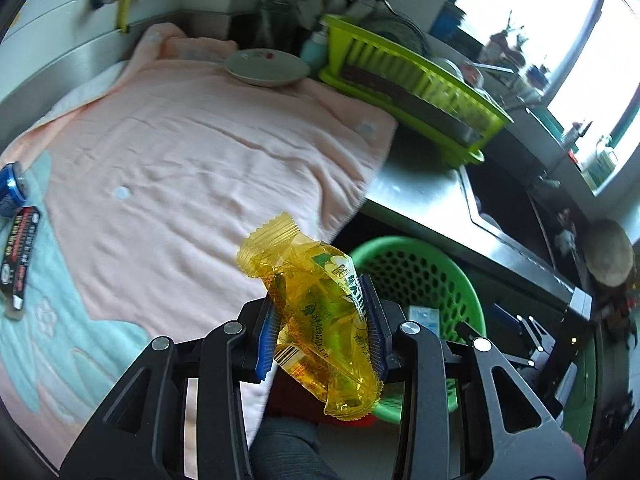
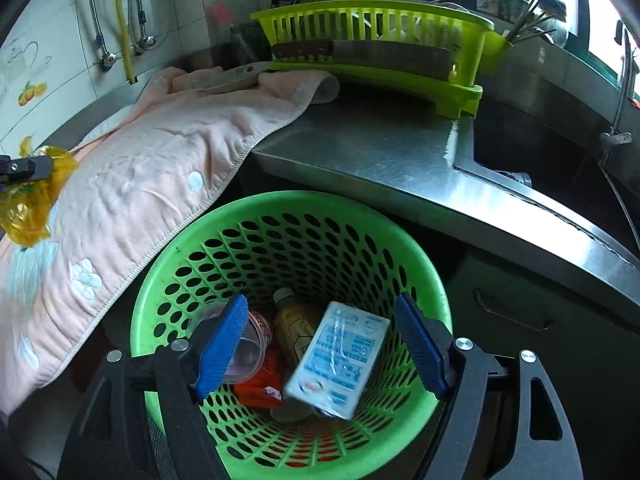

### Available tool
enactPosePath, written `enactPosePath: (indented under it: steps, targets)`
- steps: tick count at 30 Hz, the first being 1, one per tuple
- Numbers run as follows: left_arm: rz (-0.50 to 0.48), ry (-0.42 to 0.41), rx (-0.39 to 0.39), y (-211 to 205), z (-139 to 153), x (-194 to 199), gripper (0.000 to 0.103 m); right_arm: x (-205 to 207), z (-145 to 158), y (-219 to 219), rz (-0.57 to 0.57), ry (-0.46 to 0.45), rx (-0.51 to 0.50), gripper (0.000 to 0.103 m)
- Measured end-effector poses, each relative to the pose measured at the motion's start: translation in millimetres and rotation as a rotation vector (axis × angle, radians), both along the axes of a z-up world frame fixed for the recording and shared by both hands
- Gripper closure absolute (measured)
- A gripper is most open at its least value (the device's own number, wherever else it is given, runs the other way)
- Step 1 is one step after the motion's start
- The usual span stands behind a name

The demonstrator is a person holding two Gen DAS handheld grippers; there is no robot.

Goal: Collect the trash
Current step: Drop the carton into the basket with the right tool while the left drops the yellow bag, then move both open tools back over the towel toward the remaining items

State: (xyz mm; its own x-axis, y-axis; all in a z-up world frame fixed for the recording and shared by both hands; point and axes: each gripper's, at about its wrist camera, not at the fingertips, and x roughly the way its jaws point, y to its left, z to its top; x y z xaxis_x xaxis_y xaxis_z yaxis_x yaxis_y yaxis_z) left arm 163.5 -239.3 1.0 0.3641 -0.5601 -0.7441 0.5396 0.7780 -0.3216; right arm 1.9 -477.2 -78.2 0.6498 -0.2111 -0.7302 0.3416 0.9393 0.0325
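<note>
A steel counter [image 2: 360, 148] runs under white wall tiles [image 2: 60, 40] at upper left, bright window [image 1: 532, 20] upper right.

You see a translucent yellow wrapper [image 1: 316, 312] with green print between blue ribbed fingers [image 1: 267, 340], a peach towel [image 1: 192, 152] with pale blue patches and white flowers, a bright green perforated basket [image 2: 288, 216], a white-and-blue carton [image 2: 340, 360], a lime dish rack [image 2: 376, 24] and a grey steel tabletop [image 2: 360, 152].
</note>
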Motion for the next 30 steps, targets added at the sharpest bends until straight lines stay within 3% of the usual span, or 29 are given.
enactPosePath:
  steps: [13, 17, 19, 22, 30]
  targets:
    - [-0.199, 0.105, 0.02, -88, -40, -40, 0.063, -46, 27, -4, -0.013, -0.085, -0.013, 0.02]
    - [-0.246, 0.112, 0.033, -106, -47, -52, 0.051, -55, 31, -5, -0.015, -0.099, -0.014, 0.019]
    - [-0.259, 0.117, 0.033, -107, -48, -54, 0.049, -57, 32, -4, -0.016, -0.101, -0.012, 0.019]
    - [-0.275, 0.123, 0.034, -107, -47, -59, 0.036, -56, 33, -3, -0.012, -0.105, -0.011, 0.019]
    - [-0.254, 0.075, 0.038, -86, -37, -60, 0.035, -48, 42, 12, 0.022, -0.121, -0.017, 0.019]
